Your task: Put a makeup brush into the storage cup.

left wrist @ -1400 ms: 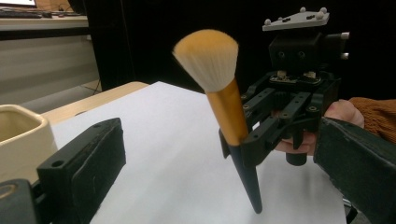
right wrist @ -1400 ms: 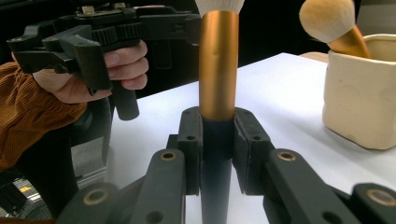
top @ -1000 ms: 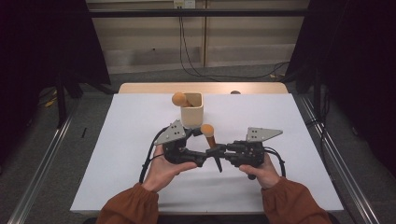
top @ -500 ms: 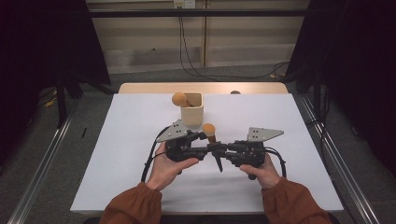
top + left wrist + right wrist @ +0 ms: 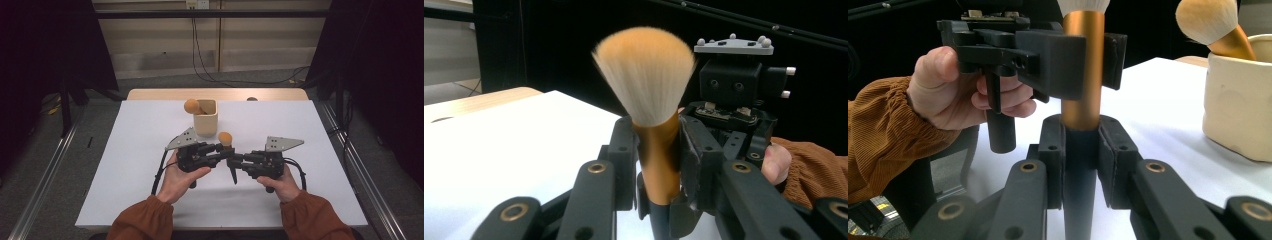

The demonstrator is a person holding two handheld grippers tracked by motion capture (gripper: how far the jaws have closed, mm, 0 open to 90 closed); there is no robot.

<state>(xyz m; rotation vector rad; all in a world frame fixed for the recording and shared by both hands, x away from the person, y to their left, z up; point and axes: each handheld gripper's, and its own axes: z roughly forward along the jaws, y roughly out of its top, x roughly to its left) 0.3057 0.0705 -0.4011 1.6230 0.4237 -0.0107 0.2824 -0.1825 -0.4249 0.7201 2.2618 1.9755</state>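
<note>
Both claws clamp one upright makeup brush with a fluffy orange-tipped head and copper-and-black handle (image 5: 225,140), just in front of the cream ceramic cup (image 5: 205,118) on the white table (image 5: 125,150). The left claw (image 5: 223,150) grips its copper ferrule; the right claw (image 5: 235,160) grips the black handle below.
</note>
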